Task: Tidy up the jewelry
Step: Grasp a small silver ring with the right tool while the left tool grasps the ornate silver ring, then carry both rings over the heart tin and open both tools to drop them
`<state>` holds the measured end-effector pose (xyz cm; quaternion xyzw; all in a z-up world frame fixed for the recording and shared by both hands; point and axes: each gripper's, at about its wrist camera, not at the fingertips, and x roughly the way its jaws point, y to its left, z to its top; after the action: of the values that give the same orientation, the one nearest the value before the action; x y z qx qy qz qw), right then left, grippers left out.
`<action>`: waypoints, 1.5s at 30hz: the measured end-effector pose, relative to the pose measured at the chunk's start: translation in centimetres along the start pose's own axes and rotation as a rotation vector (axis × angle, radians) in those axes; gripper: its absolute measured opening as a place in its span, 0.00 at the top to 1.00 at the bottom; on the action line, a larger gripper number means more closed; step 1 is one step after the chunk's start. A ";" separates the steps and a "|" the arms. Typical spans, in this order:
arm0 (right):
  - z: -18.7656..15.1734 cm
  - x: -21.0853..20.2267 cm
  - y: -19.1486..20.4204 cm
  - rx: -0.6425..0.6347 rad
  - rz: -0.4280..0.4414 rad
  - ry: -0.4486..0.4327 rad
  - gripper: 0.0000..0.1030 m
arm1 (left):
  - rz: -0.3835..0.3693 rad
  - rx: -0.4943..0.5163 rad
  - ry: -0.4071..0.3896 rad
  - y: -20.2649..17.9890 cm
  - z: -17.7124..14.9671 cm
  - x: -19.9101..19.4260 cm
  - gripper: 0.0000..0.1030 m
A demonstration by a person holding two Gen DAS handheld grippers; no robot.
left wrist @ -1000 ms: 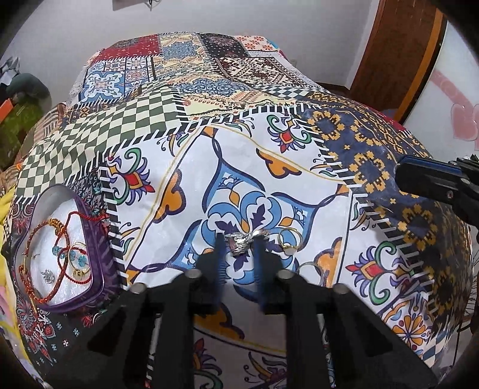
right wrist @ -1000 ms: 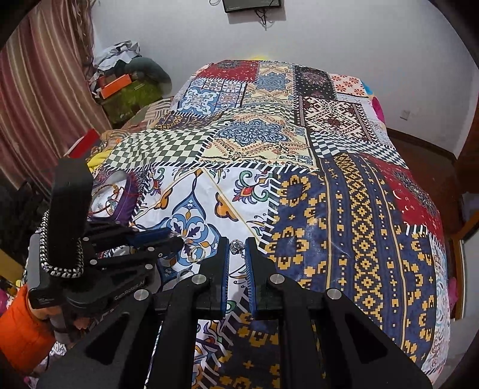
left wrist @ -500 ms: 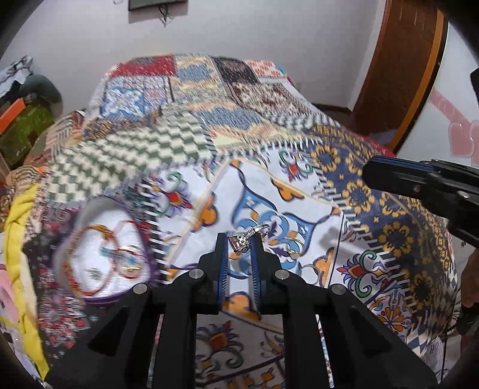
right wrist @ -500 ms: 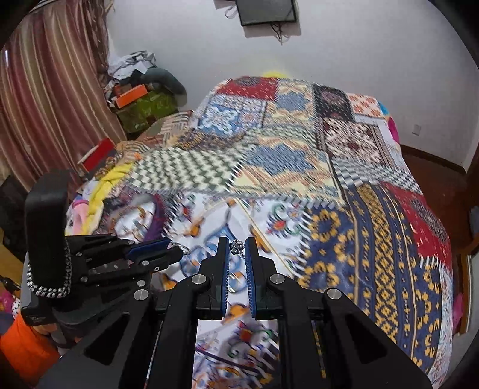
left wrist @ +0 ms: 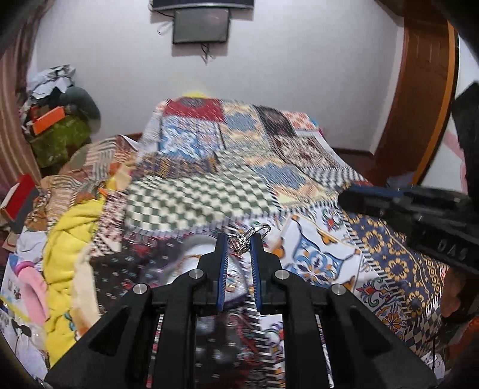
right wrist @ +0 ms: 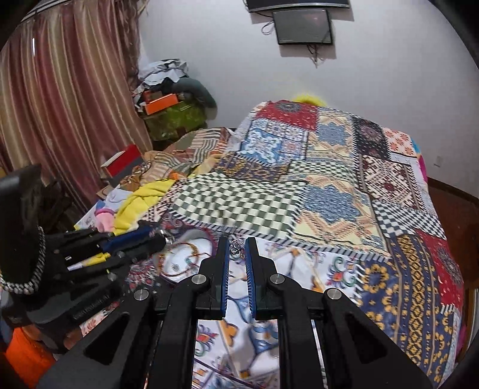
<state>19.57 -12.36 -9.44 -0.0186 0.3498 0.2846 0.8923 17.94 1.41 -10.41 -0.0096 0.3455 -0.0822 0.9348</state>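
Left tool: grips ring, now lifted over the tray. Right tool: pinches small charm, likewise carried trayward. Drop-off next.

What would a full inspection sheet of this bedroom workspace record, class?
Surface: patchwork bedspread on a bed.
Job's things: silver ring; small silver piece; heart-shaped jewellery tray holding necklaces.
Clutter: yellow cloth; pile with an orange box.
Grippers: left hand-held gripper shut on the ring; right hand-held gripper shut on the small piece.
Cables: wires under the wall screen.
Surroundings: striped curtain, wooden door frame.
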 end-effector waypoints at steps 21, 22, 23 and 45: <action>1.2 7.2 4.6 -0.073 0.058 0.087 0.91 | 0.065 -0.114 0.019 6.2 -1.4 1.0 0.87; 1.3 7.6 4.6 -0.072 0.061 0.096 0.91 | 0.061 -0.116 0.032 6.3 -1.6 1.6 0.87; 1.3 8.0 4.5 -0.071 0.064 0.104 0.91 | 0.058 -0.118 0.039 6.3 -1.8 1.8 0.87; 1.0 10.2 4.0 -0.017 0.121 0.206 0.88 | 0.043 -0.105 0.070 5.7 -2.0 2.7 0.87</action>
<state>24.18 -3.74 -14.54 -0.0342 0.4376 0.3373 0.8328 19.50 6.70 -14.13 -0.0481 0.3820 -0.0444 0.9218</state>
